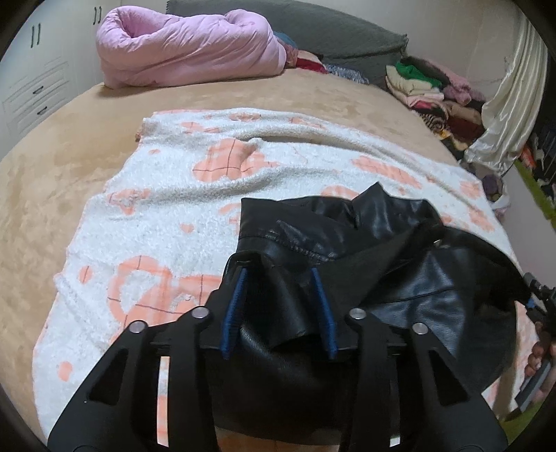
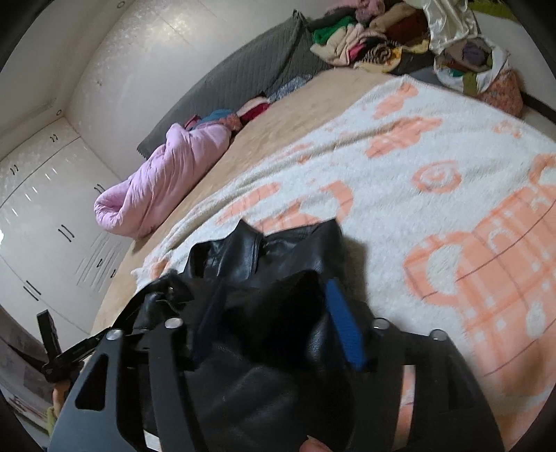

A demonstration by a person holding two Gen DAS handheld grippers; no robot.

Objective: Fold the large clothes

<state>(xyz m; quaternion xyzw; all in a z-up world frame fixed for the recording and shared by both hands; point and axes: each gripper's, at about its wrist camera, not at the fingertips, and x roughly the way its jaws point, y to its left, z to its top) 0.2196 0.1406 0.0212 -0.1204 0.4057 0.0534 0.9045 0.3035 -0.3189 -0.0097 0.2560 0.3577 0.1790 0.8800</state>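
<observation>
A black leather jacket (image 1: 347, 236) hangs bunched between my two grippers above a white blanket with orange patterns (image 1: 173, 194) spread on the bed. In the left wrist view my left gripper (image 1: 279, 274) has its blue-padded fingers (image 1: 234, 306) set apart with a fold of the jacket draped between and over them. In the right wrist view my right gripper (image 2: 274, 295) likewise has jacket leather (image 2: 278, 253) lying between its blue pads (image 2: 344, 327). Leather hides the fingertips, so neither grip is clear. The right gripper shows at the far right of the left view (image 1: 535, 295).
A rolled pink duvet (image 1: 187, 48) lies at the bed's far side against a grey headboard (image 1: 340, 31). A heap of folded clothes (image 1: 438, 94) sits at the far right corner, with a cream curtain (image 1: 510, 104). White wardrobes (image 2: 45, 222) stand left of the tan bed (image 1: 41, 194).
</observation>
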